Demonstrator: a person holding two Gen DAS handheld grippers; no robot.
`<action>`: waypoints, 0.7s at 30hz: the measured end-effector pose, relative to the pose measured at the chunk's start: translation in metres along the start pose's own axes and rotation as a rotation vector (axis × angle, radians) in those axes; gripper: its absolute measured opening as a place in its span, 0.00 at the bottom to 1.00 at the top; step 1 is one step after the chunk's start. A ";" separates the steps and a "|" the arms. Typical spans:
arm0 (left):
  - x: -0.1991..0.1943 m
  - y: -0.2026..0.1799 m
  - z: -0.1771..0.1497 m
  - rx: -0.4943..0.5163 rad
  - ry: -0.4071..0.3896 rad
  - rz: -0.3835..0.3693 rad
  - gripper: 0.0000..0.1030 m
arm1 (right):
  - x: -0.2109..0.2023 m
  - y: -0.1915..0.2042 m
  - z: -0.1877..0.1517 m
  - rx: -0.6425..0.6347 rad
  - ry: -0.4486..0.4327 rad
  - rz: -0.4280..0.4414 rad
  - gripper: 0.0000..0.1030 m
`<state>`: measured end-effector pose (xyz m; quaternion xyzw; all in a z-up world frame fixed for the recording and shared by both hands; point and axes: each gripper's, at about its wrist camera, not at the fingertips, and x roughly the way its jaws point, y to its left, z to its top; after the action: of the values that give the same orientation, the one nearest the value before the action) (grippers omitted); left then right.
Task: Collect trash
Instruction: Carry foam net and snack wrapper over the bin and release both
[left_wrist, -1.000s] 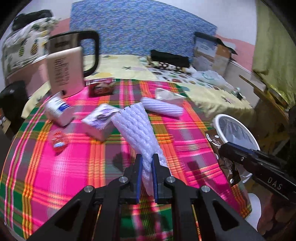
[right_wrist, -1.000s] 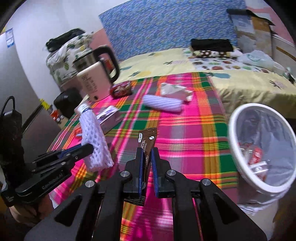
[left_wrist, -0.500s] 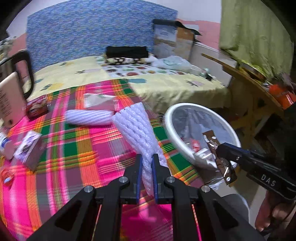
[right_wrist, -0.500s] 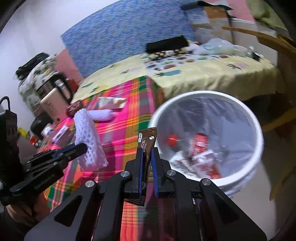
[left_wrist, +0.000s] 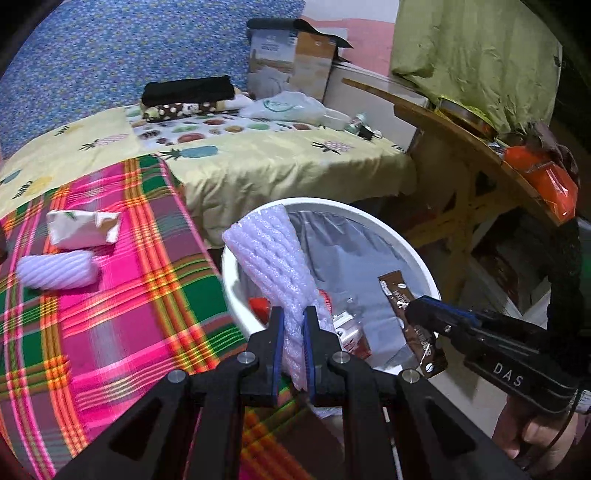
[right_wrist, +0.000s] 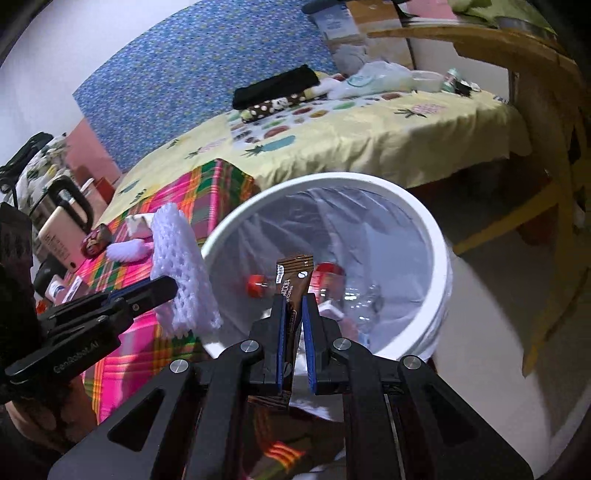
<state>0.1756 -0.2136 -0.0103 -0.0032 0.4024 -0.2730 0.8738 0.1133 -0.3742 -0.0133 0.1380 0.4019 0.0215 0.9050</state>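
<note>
**Release Over the Bin**

My left gripper (left_wrist: 293, 325) pinches the white foam net (left_wrist: 273, 254); my right gripper (right_wrist: 293, 314) pinches the brown sachet (right_wrist: 291, 280). Both hang over the white bin (right_wrist: 439, 258), the net near its table-side rim. I should centre each piece inside the rim, then spread the jaws. A second foam sleeve (left_wrist: 59, 269) and a white packet (left_wrist: 83, 227) lie near the plaid table's (left_wrist: 122, 321) far edge. Nothing blocks the drop.

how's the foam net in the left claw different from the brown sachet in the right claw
The foam net is white, puffy and meshed; the brown sachet is flat, dark and printed. The net fans out wider than the slim sachet. Both are pinched upright, the net in the left claw and the sachet in the right claw, by the white bin.
</note>
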 end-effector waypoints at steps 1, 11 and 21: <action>0.003 -0.002 0.001 -0.001 0.007 -0.007 0.11 | 0.001 -0.001 0.000 0.001 0.007 0.001 0.09; 0.011 0.002 0.003 -0.018 0.013 -0.040 0.31 | 0.001 -0.008 0.003 -0.003 -0.016 -0.006 0.19; -0.015 0.020 -0.004 -0.063 -0.025 0.039 0.31 | -0.010 0.010 0.003 -0.050 -0.048 0.029 0.53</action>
<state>0.1742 -0.1884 -0.0075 -0.0262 0.3997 -0.2429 0.8835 0.1093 -0.3667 -0.0010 0.1217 0.3774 0.0414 0.9171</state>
